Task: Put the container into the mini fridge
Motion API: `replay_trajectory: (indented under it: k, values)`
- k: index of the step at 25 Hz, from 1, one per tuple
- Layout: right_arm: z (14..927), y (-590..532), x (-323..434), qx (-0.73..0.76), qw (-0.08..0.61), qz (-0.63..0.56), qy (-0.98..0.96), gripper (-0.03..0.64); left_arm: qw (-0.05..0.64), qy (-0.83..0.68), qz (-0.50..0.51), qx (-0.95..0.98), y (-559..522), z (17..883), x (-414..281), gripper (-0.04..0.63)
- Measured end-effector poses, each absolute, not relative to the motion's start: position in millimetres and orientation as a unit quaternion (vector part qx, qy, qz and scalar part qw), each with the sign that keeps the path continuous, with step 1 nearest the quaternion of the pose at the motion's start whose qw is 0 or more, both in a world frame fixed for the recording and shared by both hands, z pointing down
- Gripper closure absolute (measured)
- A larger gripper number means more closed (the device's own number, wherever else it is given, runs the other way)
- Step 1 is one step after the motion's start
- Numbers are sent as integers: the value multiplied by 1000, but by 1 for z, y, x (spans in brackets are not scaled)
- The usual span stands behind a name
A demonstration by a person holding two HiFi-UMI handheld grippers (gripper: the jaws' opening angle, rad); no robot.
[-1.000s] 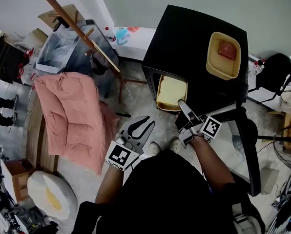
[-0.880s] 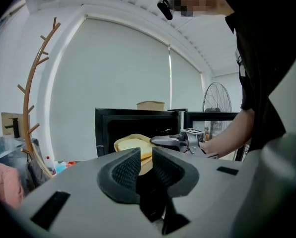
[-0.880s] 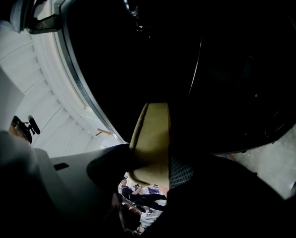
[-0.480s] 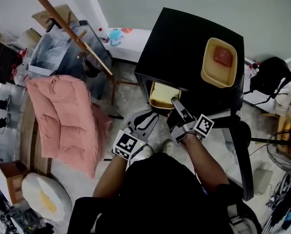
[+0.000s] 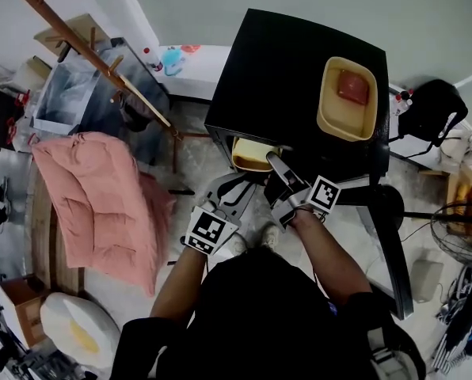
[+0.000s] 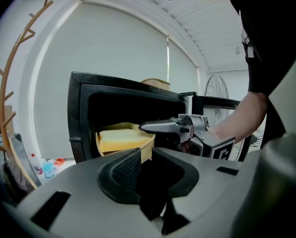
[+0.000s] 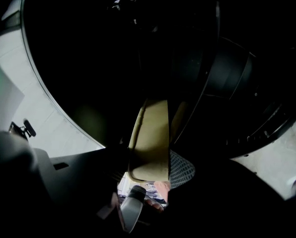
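pale floor spreads around a black mini fridge (image 5: 299, 70) set against the wall, its door (image 5: 390, 244) swung open to one side. the container (image 5: 250, 155), a shallow yellow one, lies part way through the fridge's opening, with its near edge jutting out of the fridge mouth. the right hand-held gripper (image 5: 274, 165) is clenched on that near rim, one meshed pad pressed against the wall of the container. the left hand-held gripper (image 5: 242, 184) hangs just in front of the fridge mouth and below the container, its jaws drawn close with a thin gap and nothing between them. the step in hand looks like the insertion itself. the next move probably calls for a level push deeper into the fridge, a release, a clean withdrawal, and then the door. a pale yellow top covers the held container, so its contents cannot be told. a second container (image 5: 331, 121) of the same colour sits on top of the fridge with a red block (image 5: 352, 85) inside. a pink quilt (image 5: 93, 196) lies well away from the fridge.
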State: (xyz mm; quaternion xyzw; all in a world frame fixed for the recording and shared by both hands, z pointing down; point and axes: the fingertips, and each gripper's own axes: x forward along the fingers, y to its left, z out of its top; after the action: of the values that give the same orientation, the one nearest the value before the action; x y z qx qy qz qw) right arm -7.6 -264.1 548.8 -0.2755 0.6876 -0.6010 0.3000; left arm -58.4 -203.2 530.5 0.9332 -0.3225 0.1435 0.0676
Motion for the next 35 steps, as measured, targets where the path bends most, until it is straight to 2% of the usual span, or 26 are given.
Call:
replay_trajectory:
  k: [9,12,15,26,31,35]
  values:
    - [551,-270,-16,-293,243,-591,711,376,78,-301,134,941,-217,537,-42,514]
    - [554,-269,-16,-308,218,-587,717,319,77,-295,134,943,-218,537,-37,514]
    - [556,-263,-9,-312,216,-590,713,301,75,-289,135,945,-218,536,-33,514]
    - [552,-217,0,-326,196,-564,733,301,75,-274,142,948,-218,538,-17,514]
    - [539,-211,19,-339,238,-547,728,316,77,-282,146,945,-228,544,-24,515]
    - [533,-203,27,-345,248,-541,726,352,75,-298,150,940,-239,546,-30,515]
